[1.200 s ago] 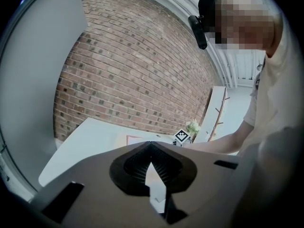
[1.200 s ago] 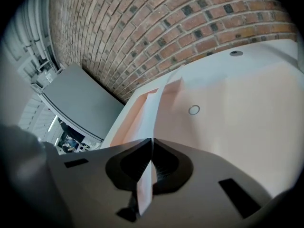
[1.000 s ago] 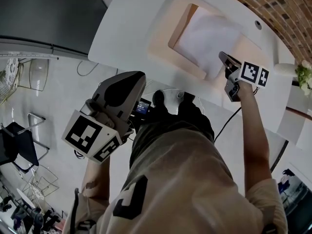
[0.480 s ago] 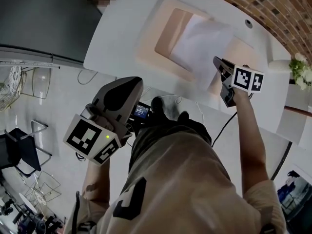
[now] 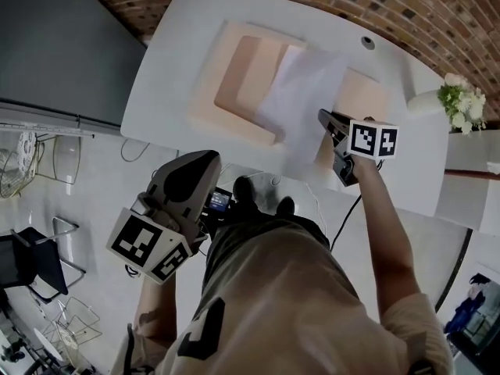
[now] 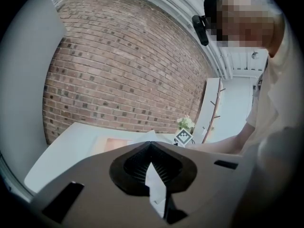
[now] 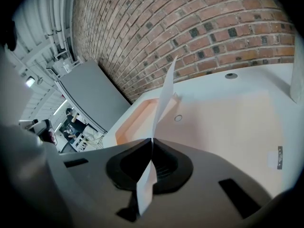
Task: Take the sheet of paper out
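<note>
A white sheet of paper (image 5: 301,92) hangs tilted over the right part of a shallow peach tray (image 5: 234,76) on the white table (image 5: 168,69). Its near corner reaches past the tray toward the table's front edge. My right gripper (image 5: 324,117) is shut on the sheet's right edge; in the right gripper view the sheet (image 7: 166,87) rises edge-on from the closed jaws of that gripper (image 7: 152,141). My left gripper (image 5: 195,162) is held low beside my body, off the table, its tips (image 6: 151,144) meeting; a pale sliver shows behind them.
White flowers (image 5: 459,100) stand in a vase at the table's far right corner. A small round hole (image 5: 367,43) sits in the tabletop by the brick wall. A grey panel (image 5: 55,45) stands left of the table, with wire chairs (image 5: 31,256) on the floor.
The right gripper has drawn the sheet toward me and out of the tray's recess, baring more of the recess. The left gripper has shifted a little beside my body.
</note>
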The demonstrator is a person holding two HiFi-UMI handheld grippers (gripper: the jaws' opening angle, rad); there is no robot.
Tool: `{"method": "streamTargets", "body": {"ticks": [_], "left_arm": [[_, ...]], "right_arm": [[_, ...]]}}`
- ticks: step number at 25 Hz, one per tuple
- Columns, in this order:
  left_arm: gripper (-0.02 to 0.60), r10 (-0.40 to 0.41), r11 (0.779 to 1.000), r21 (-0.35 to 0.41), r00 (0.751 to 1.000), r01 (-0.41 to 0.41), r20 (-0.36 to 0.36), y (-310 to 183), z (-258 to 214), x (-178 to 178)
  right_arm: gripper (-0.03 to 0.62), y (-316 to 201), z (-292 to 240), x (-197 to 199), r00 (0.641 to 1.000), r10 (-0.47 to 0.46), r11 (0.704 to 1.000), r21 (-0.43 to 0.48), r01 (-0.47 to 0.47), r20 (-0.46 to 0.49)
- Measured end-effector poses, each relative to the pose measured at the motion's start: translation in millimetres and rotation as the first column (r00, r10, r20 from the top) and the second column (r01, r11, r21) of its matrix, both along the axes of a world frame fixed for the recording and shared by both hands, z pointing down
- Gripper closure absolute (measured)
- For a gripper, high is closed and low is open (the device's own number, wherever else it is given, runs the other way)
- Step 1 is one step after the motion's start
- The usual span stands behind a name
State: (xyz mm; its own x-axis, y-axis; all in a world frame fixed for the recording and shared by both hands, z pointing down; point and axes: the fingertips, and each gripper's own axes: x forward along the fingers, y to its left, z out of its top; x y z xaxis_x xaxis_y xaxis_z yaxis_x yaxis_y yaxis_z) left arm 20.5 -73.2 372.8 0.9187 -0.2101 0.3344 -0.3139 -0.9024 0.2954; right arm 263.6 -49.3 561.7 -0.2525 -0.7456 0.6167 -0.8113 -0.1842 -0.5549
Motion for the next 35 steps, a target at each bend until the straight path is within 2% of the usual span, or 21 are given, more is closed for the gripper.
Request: {"method": "streamTargets", "body": {"ticks": [20,35], "left_arm": [[0.568,0.082,0.995,0.055,0.996,-0.081,-0.026,48,-20,49],[0.568,0.103,0.992,0.076,0.995,-0.103,0.009,95,-18,79]], "right_arm": [[0.569,49,-24,23,0.997,0.036,0.997,0.067,-0.040,0.063],[0.569,94,-25,41,0.995,0.048,0.994,0.094,-0.056,0.089]]}}
